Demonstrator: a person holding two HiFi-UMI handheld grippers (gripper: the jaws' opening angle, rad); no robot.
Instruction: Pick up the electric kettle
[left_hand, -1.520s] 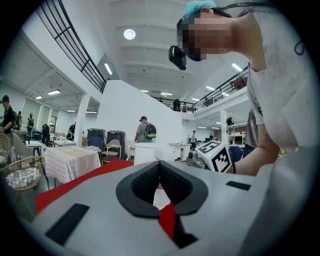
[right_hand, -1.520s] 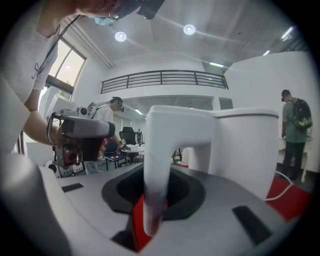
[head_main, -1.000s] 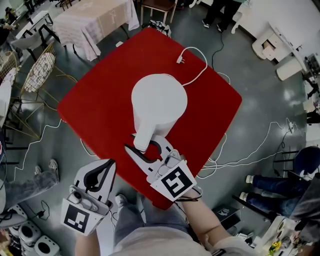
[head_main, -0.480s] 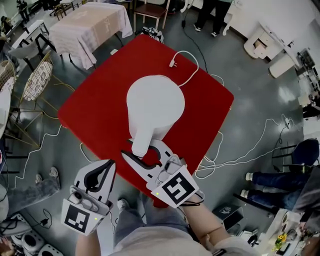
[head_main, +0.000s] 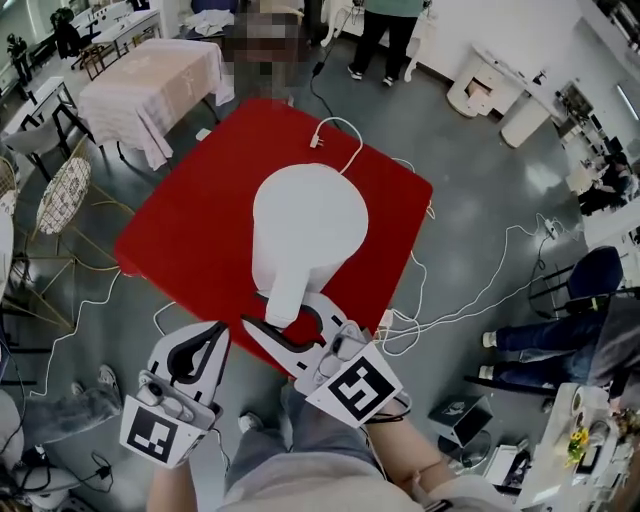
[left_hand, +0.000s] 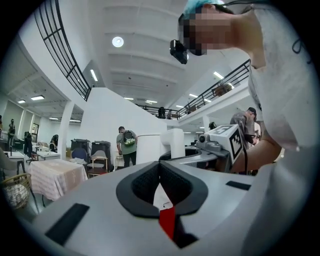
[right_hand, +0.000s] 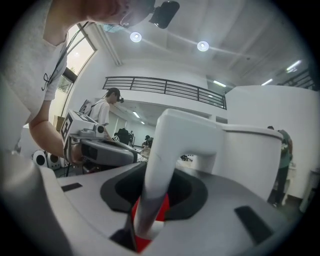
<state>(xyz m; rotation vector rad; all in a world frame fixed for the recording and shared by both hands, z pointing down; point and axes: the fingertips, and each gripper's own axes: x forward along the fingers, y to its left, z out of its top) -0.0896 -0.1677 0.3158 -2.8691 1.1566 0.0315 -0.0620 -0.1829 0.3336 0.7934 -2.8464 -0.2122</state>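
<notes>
electric kettle (head_main: 308, 225), white, over the middle of the red table (head_main: 190, 220), a bit toward its near corner; can't tell from above if the base is clear of the table. Stands upright, long axis vertical, lid up; handle (head_main: 283, 290) points at the table's near corner, spout not made out. Right hand-held gripper (head_main: 283, 312) has the handle between its jaws, pads on it, but the jaws are opening, so the grip looks marginal. To lift well: firm up on the handle, keep the body plumb, rise straight, and mind the cord (head_main: 350, 160) and plug (head_main: 318, 143) lying toward the far corner, which could drag. Left hand-held gripper (head_main: 205, 335) is off the near edge, jaws together, holding nothing.
</notes>
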